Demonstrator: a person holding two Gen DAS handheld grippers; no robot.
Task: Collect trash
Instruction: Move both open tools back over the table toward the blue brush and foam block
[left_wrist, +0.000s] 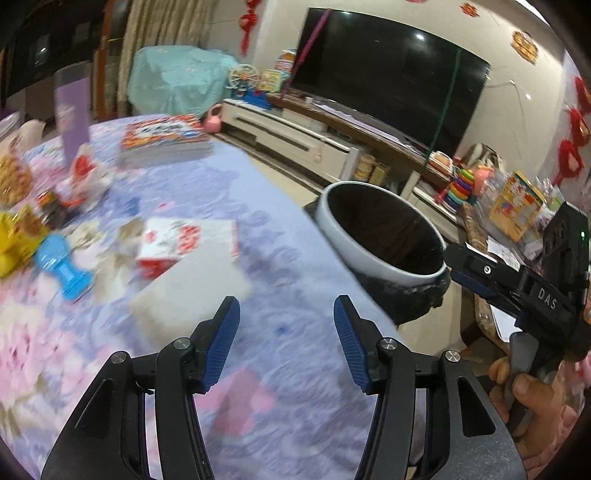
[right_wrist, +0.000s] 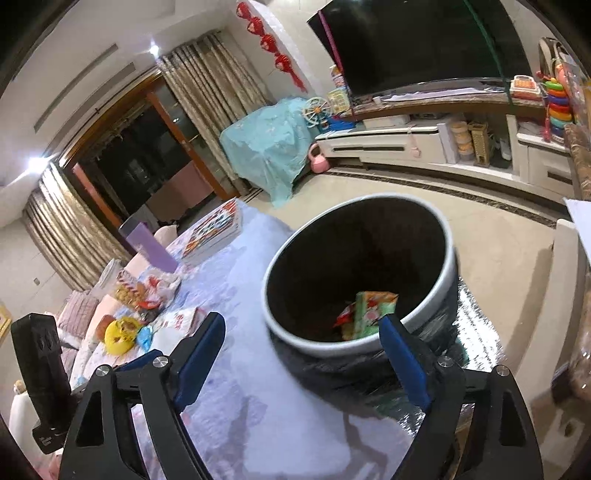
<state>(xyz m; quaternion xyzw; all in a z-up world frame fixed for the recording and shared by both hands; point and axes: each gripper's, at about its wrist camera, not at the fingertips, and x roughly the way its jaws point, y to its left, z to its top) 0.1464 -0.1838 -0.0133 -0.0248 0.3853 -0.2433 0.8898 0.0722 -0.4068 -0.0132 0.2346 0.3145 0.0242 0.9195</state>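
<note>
Your crumpled wrapper (right_wrist: 364, 314) lies deep in the bin (right_wrist: 452, 258), long side tilted upward, its lower end hidden by the rim. Right tool (right_wrist: 303, 334) gapes wide, empty; left tool (left_wrist: 286, 334) half-open over the blurred worktop (left_wrist: 258, 229).

Glossy white-rimmed bin (right_wrist: 360, 343), crinkly black plastic liner (right_wrist: 476, 332), soft floral tablecloth (left_wrist: 280, 236), ribbed blue fingers (left_wrist: 349, 334)

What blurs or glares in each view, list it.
Left wrist view: motion smear over the tablecloth and the snack packets, ceiling light glare on the TV, fisheye bending and dark corners. Right wrist view: sharper, slight smear on the bin rim, bright lamp flare at the left, gripper shadows on the cloth.
</note>
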